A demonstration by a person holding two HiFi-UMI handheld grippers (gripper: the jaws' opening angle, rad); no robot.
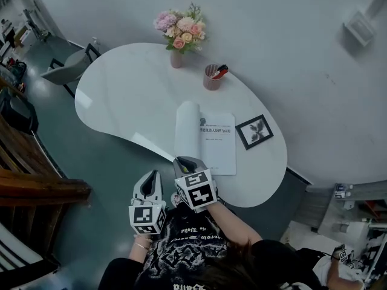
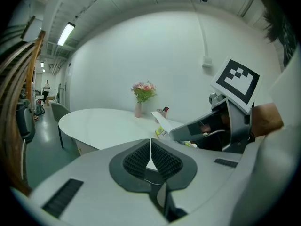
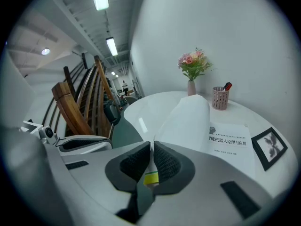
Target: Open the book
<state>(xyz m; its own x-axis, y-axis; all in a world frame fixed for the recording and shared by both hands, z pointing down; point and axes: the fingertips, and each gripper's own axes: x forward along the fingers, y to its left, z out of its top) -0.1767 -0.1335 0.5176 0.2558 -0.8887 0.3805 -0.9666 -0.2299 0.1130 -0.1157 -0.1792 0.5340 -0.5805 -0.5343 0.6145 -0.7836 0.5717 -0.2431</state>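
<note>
A white book point(image 1: 216, 142) lies near the front edge of the white table point(image 1: 133, 95). Its cover point(image 1: 186, 128) is lifted and curls up over the left side, baring the printed title page point(image 3: 231, 144). My right gripper point(image 1: 184, 161) is shut on the cover's near edge; in the right gripper view the thin cover point(image 3: 187, 119) runs down between the pads point(image 3: 165, 163). My left gripper point(image 1: 149, 183) hangs just left of it, off the table's edge, shut and empty point(image 2: 150, 158). From the left gripper view I see the right gripper point(image 2: 207, 127) holding the raised cover point(image 2: 162, 121).
A framed picture point(image 1: 254, 131) lies right of the book. A pink pen cup point(image 1: 211, 77) and a vase of flowers point(image 1: 179, 31) stand at the back. A grey chair point(image 1: 68, 67) sits at the table's far left; wooden furniture point(image 3: 75, 109) stands on my left.
</note>
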